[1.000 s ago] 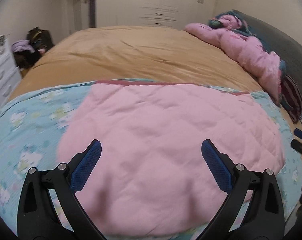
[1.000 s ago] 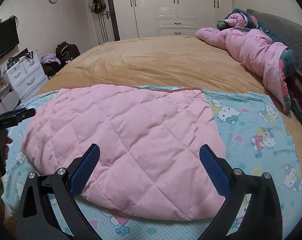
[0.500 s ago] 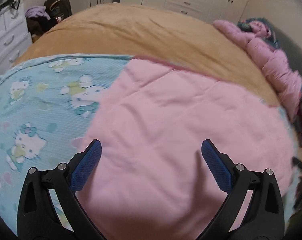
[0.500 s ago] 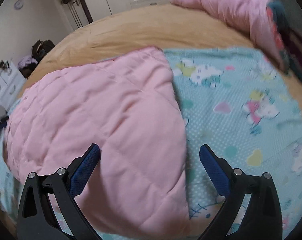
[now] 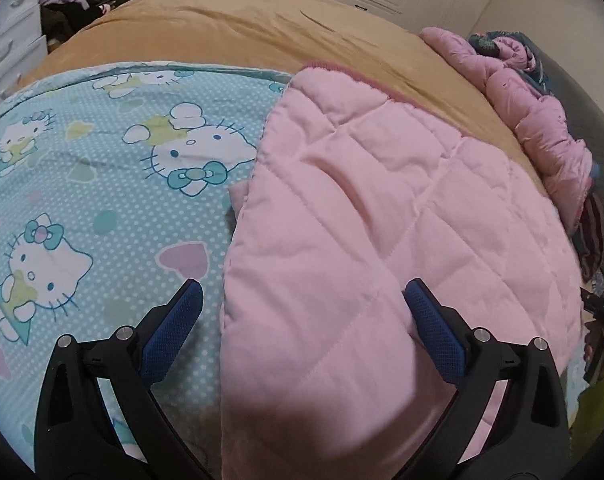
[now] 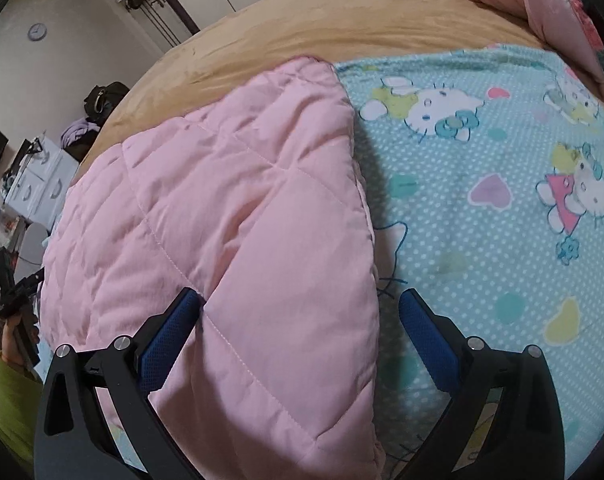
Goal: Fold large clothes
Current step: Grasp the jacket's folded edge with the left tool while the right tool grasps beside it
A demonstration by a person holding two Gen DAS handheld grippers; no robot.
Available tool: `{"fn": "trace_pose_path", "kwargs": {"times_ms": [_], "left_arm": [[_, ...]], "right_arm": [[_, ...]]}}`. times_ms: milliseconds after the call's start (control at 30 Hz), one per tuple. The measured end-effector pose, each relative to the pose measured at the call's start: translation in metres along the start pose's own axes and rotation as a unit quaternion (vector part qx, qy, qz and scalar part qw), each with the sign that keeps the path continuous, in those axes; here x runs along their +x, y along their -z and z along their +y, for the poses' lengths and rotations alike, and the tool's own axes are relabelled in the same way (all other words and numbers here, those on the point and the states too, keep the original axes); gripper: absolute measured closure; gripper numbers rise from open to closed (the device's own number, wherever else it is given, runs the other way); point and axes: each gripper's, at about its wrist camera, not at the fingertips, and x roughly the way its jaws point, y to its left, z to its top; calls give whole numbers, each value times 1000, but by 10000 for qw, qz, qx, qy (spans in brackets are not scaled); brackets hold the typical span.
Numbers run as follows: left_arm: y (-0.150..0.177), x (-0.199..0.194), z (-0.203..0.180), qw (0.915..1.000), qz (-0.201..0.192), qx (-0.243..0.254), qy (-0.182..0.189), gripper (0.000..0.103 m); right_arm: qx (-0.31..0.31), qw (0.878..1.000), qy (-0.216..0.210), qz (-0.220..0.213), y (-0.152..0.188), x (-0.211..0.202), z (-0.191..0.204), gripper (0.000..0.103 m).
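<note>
Plain pink diamond-quilted padded fabric [image 5: 382,208] lies on a light blue white-dotted cartoon-cat blanket [image 5: 101,184] with pastel hearts; tan plain bedspread [image 5: 261,28] beyond; gripper pads [image 6: 169,336] dark blue, frames black

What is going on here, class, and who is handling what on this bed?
A person holds a gripper in each hand over a pink quilted cover whose middle part lies folded over its blue cartoon-print side on a bed. The left gripper straddles the pink panel's left edge, and the right gripper straddles its right edge. Both are open and grasp nothing. A tan bedspread lies underneath.
</note>
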Motion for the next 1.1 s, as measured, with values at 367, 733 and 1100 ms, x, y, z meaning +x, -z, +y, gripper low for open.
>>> {"fn": "trace_pose_path", "kwargs": {"times_ms": [367, 733, 1100], "left_arm": [[16, 14, -16, 9986, 214, 473, 31, 8], [13, 28, -23, 9965, 198, 783, -196, 8], [12, 30, -19, 9977, 180, 651, -20, 8]], "right_arm": [[-195, 9994, -23, 294, 12, -3, 11, 4], [88, 9984, -195, 520, 13, 23, 5, 4], [20, 9944, -465, 947, 6, 60, 13, 4]]}}
